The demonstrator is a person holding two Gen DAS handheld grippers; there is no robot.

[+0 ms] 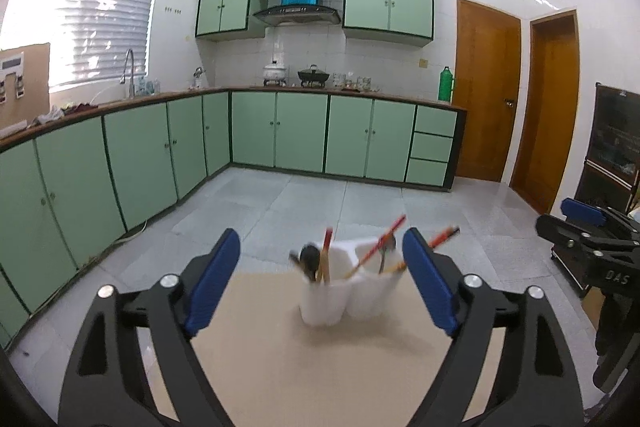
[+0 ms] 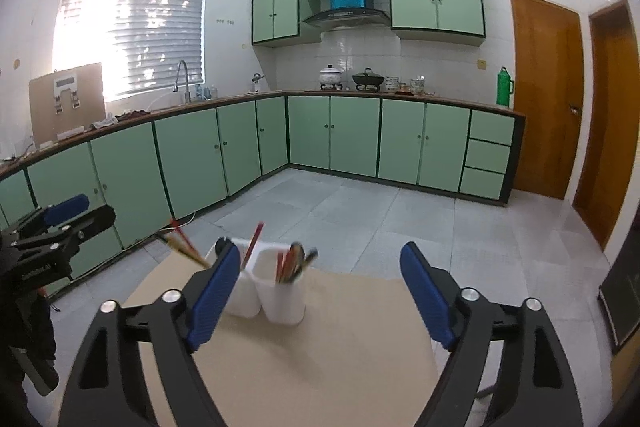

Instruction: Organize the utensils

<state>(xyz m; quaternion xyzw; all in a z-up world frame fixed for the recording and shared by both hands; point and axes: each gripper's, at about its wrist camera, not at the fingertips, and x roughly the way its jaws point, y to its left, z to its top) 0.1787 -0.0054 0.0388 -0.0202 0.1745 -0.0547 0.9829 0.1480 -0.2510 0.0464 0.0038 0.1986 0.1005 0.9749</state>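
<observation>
- The left hand-held gripper (image 1: 322, 287) hung above the tan bench (image 1: 304, 367) with its blue pads spread wide apart and nothing between them.
- The right hand-held gripper (image 2: 320, 291) was likewise spread wide and carried nothing, hovering over the same bench (image 2: 320, 359).
- A white utensil holder (image 1: 352, 293) with several compartments stood on the far part of the bench, ahead of both tools; in the left view it looked blurred.
- Red chopsticks (image 1: 380, 245) leaned out of the holder at slanted angles, and a dark spoon-like utensil (image 1: 310, 259) stood in the left-hand compartment of that view.
- In the right wrist view the holder (image 2: 280, 301) sat just beyond the left blue pad, with red chopsticks (image 2: 253, 243) and dark utensils (image 2: 298, 259) rising from its cups.
- Another pair of red-and-yellow chopsticks (image 2: 186, 245) slanted out to the left of the holder there; its lower end was hidden behind the pad.
- Green cabinets (image 1: 300, 135) lined the far walls of the kitchen.
</observation>
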